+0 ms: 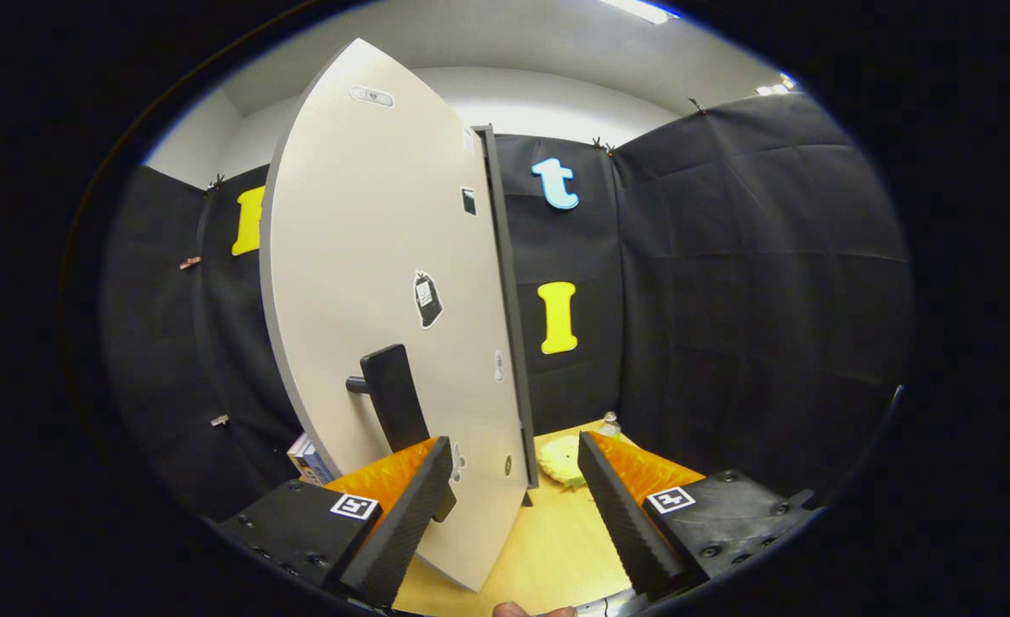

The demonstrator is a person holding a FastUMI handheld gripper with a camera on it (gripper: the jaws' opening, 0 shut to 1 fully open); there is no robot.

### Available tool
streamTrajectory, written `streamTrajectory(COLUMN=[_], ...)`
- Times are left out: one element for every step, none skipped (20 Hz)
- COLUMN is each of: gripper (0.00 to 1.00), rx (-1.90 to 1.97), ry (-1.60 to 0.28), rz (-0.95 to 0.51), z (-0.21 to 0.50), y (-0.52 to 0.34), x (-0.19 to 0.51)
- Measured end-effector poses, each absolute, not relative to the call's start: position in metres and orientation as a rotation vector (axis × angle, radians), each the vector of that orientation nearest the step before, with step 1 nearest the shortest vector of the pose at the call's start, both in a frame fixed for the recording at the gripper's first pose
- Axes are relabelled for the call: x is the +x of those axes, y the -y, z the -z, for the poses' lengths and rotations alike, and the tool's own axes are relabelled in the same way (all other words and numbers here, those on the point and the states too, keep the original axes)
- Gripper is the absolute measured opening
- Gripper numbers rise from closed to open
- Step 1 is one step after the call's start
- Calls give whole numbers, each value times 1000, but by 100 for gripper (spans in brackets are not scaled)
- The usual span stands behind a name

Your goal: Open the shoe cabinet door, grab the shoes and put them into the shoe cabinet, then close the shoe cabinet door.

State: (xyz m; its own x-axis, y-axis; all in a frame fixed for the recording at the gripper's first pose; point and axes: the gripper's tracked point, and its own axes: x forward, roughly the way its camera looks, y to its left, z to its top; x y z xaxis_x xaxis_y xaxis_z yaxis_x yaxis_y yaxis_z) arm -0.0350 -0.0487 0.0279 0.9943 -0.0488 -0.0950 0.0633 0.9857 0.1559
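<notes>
Two fingers of our gripper stand spread, holding nothing, astride the cabinet door's free edge, its black handle just ahead; we judge the door swung partly open; shoes unseen, stowing and closing remain.

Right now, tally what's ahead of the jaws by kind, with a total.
Cabinet doors: 1, pale, swung open
Door handles: 1, dark bar
Stickers on the door: 1
Wooden surfaces: 1
Round pale yellow items beyond the door's edge: 1
Total: 5
The gripper has its jaws open, straddling the door's lower edge.
</notes>
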Motion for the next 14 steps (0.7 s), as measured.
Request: streamTrajectory(gripper=[98, 98, 98, 98, 98, 98, 98, 98, 98, 98, 98, 98, 98, 98], rx=[167, 175, 178, 174, 171, 170, 171, 172, 172, 169, 166, 161, 156, 148], ry=[-93, -90, -83, -91, -94, -100, -107, -115, -116, -114, -112, -112, -113, -109], rz=[34, 11, -10, -33, -54, -77, -93, -107, -115, -117, -118, -119, -118, -115], z=[-27, -26, -26, -22, -20, -18, -17, -18, -18, -20, -20, -21, -21, -21], y=[38, 26, 15, 3, -7, -18, -24, -26, -29, -30, -31, -32, -31, -30], x=[-31, -26, -21, -15, -11, -8, -2, 4, 7, 10, 10, 11, 12, 13])
